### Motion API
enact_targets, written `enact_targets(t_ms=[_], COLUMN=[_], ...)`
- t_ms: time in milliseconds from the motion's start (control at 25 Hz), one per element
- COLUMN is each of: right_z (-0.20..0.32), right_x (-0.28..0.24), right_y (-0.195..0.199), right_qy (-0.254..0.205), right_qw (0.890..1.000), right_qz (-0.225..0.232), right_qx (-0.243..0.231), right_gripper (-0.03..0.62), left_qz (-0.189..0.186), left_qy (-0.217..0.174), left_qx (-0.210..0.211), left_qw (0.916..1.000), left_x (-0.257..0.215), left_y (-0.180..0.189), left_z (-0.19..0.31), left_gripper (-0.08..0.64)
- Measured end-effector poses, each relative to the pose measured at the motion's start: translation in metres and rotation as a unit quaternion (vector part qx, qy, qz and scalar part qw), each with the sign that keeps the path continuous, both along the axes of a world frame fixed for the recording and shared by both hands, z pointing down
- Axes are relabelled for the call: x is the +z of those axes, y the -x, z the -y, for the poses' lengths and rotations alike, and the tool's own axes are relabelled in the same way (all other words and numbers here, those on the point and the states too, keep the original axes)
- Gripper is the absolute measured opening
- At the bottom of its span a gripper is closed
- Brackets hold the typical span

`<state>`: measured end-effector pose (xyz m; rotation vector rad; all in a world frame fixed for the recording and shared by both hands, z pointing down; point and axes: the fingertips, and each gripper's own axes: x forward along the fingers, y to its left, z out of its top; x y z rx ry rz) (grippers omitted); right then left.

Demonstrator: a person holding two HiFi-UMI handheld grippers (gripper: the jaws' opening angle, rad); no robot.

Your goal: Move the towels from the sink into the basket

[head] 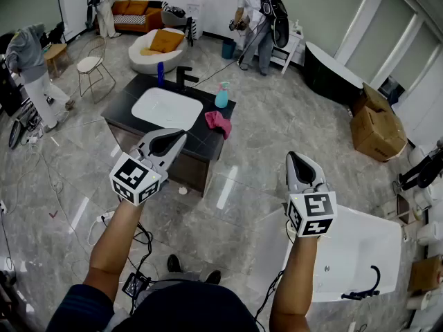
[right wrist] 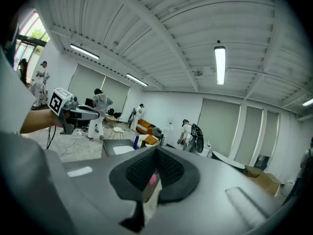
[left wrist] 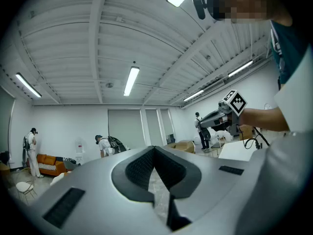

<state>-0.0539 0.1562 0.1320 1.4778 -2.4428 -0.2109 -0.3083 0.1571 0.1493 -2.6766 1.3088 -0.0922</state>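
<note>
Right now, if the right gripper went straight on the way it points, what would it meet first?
Probably the pink towel on the corner of the dark vanity counter: it shows in line with the shut fingers of the right gripper. Bare floor lies between; height is hard to judge.

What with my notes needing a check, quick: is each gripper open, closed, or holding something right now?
Left gripper: closed, holding nothing.
Right gripper: closed, holding nothing.
</note>
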Motion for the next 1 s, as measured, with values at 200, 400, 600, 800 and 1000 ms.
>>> enact_targets(t_ms=[200, 400, 600, 800, 1000], right_z=[0.007, 0.012, 0.022, 0.031, 0.045], right_x=[0.001, 0.007, 0.014, 0.014, 0.02], right_y=[0.018, 0.036, 0.054, 0.076, 0.097], right_qy=[0.003, 0.006, 0.009, 0.001, 0.003], right_qw=[1.0, 1.0, 1.0, 0.999, 0.999], right_qz=[0.002, 0.005, 0.015, 0.035, 0.038], right_qx=[0.005, 0.012, 0.02, 0.025, 0.021], right_gripper=[0.008, 0.008, 0.008, 0.008, 0.009], left_qz=[-0.001, -0.002, -0.003, -0.005, -0.007], left_qy=[0.0, 0.003, 0.005, 0.007, 0.009], left_qx=[0.005, 0.013, 0.022, 0.032, 0.041], left_qw=[1.0, 0.9999, 0.9997, 0.9995, 0.9991], left_x=[-0.001, 0.004, 0.009, 0.013, 0.018], left_y=[0.018, 0.035, 0.055, 0.075, 0.086], left_z=[0.008, 0.015, 0.026, 0.036, 0.049], left_gripper=[0.006, 0.006, 0.006, 0.006, 0.006])
